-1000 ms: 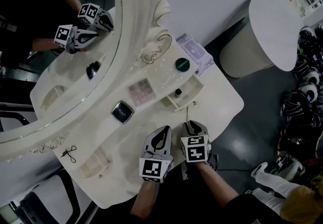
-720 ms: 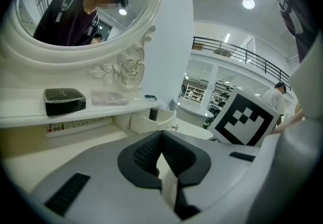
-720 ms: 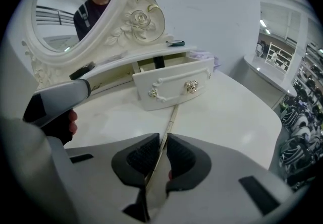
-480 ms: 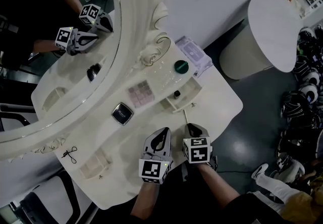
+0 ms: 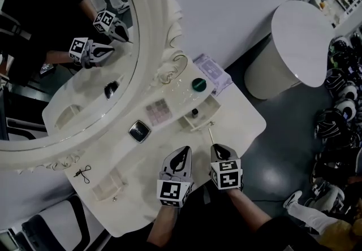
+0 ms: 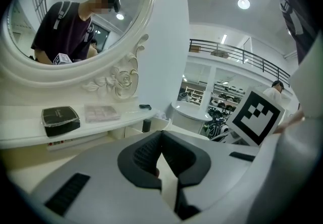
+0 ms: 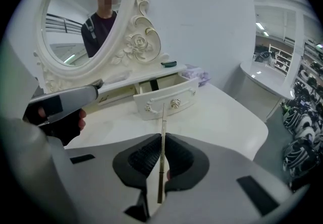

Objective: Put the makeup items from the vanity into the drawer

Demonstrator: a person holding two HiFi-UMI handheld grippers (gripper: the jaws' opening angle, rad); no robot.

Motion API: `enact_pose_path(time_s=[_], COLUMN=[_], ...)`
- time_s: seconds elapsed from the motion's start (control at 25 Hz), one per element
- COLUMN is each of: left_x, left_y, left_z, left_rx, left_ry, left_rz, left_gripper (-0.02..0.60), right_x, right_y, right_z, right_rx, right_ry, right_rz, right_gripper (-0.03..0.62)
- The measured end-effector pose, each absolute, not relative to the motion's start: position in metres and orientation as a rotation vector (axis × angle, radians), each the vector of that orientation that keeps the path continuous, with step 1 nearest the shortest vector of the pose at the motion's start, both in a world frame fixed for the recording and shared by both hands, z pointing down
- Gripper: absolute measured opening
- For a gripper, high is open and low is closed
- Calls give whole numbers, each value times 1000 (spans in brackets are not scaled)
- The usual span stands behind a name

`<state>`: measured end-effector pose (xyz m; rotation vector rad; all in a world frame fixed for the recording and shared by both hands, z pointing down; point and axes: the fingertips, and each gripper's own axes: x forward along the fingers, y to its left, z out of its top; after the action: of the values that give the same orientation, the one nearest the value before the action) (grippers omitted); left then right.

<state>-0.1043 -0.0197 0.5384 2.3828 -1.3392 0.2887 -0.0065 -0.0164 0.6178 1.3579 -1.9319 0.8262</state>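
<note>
Now your right gripper (image 5: pixel 219 149) has the thin stick (image 7: pixel 163 116) between its jaws, which are closing onto its lower end. The stick runs straight out ahead of the pads, its far tip aimed at the front of the open drawer (image 5: pixel 210 109) and stopping just short of it. A small dark bottle (image 5: pixel 194 112) stands inside that drawer.

Your left gripper (image 5: pixel 182 151) sits just beside the right one over the vanity top (image 5: pixel 240 125), with its jaws together and nothing in them.

On the shelf behind the drawer you have a green round lid (image 5: pixel 198 83), a pale palette (image 5: pixel 158 112) and a black compact (image 5: pixel 139 130), spread in a row below the oval mirror (image 5: pixel 68 46). A lavender packet (image 5: pixel 210 69) lies at the right end by the wall.
</note>
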Motion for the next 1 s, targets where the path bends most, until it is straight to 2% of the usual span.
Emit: enact_pose_path(time_s=[0.36,1.0], left_x=[-94,-86], left_y=[-16,-15], left_z=[519,488], left_rx=[2427,2489], left_ry=[-1351,-1384], left_rz=[299,277], left_gripper=[15,14], right_x=[7,12], right_y=[-15,-50], right_z=[577,521], right_rx=[1348,994], right_ry=[-2021,-2138], right_rz=[688,-38], right_gripper=[44,44])
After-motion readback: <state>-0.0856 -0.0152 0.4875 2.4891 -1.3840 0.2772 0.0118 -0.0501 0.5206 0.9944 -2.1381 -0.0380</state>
